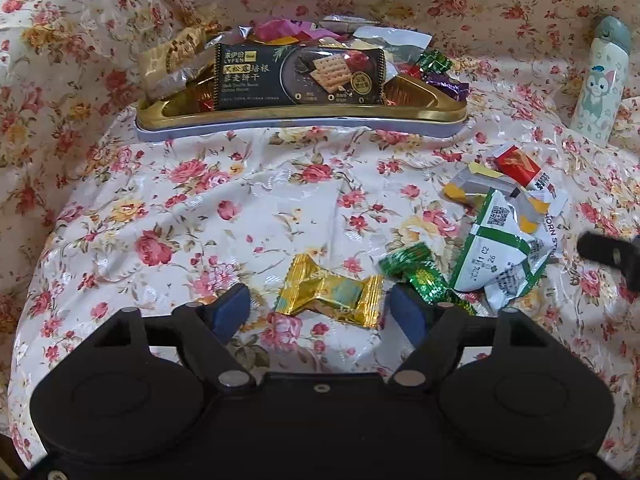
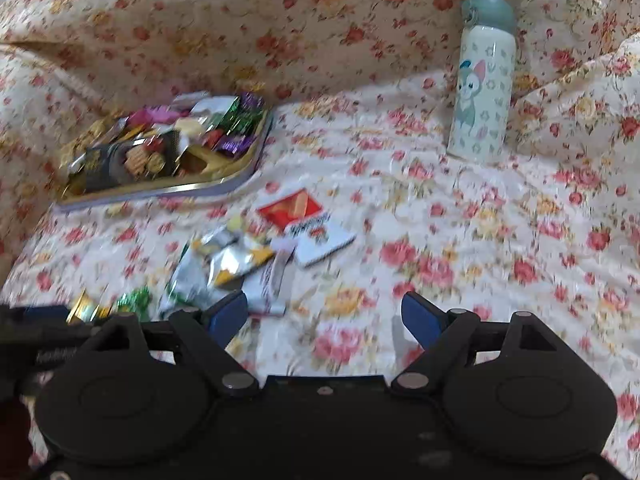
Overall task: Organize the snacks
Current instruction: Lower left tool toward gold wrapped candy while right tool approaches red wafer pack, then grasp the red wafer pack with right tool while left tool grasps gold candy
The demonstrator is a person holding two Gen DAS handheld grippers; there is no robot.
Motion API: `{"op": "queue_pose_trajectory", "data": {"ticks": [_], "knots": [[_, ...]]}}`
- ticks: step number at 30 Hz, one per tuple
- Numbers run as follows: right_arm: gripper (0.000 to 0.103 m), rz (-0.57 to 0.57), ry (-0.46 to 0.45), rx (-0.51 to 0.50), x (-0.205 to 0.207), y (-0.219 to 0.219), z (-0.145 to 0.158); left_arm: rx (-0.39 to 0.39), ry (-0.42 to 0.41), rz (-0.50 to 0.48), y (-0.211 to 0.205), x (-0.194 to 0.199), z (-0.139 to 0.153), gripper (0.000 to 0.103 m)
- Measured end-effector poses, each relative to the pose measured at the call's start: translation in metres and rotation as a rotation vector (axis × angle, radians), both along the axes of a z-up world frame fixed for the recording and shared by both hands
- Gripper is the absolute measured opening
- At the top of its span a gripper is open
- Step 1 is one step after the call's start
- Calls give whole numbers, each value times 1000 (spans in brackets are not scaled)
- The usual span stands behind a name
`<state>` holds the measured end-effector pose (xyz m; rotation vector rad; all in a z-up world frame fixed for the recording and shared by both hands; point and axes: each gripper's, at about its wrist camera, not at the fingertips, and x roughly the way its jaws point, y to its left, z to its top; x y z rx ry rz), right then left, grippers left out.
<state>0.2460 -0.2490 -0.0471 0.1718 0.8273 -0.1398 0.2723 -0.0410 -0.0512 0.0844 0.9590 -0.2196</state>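
A gold tin tray (image 1: 304,114) at the back holds a black cracker pack (image 1: 298,76) and several wrapped sweets; it also shows in the right wrist view (image 2: 224,184). My left gripper (image 1: 320,312) is open, with a gold wrapped candy (image 1: 330,290) lying on the cloth between its blue fingertips. A green candy (image 1: 416,270) lies just right of it, then a white-green packet (image 1: 496,256) and a red-white packet (image 1: 522,170). My right gripper (image 2: 324,316) is open and empty over the cloth, right of the loose packets (image 2: 236,260). The right wrist view is blurred.
A floral cloth (image 1: 200,208) covers the surface and rises in folds behind the tray. A white bottle with a cartoon cat and teal lid (image 2: 482,80) stands at the back right; it also shows in the left wrist view (image 1: 602,80).
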Motion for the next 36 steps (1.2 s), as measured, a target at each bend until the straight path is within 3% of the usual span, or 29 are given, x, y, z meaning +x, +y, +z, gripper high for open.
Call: {"op": "queue_pose_trajectory", "data": {"ticks": [9, 15, 29, 31, 36], "knots": [[88, -41, -29, 18, 50, -17, -3, 3, -3, -15, -1, 0, -2, 83], [84, 15, -1, -31, 81, -9, -16, 3, -10, -20, -1, 0, -2, 83], [84, 59, -15, -98, 100, -4, -37, 1, -12, -24, 0, -1, -3, 83], [81, 55, -23, -92, 99, -7, -37, 1, -12, -24, 0, -1, -3, 83], [59, 48, -33, -103, 92, -11, -35, 0, -10, -24, 0, -1, -3, 83]]}}
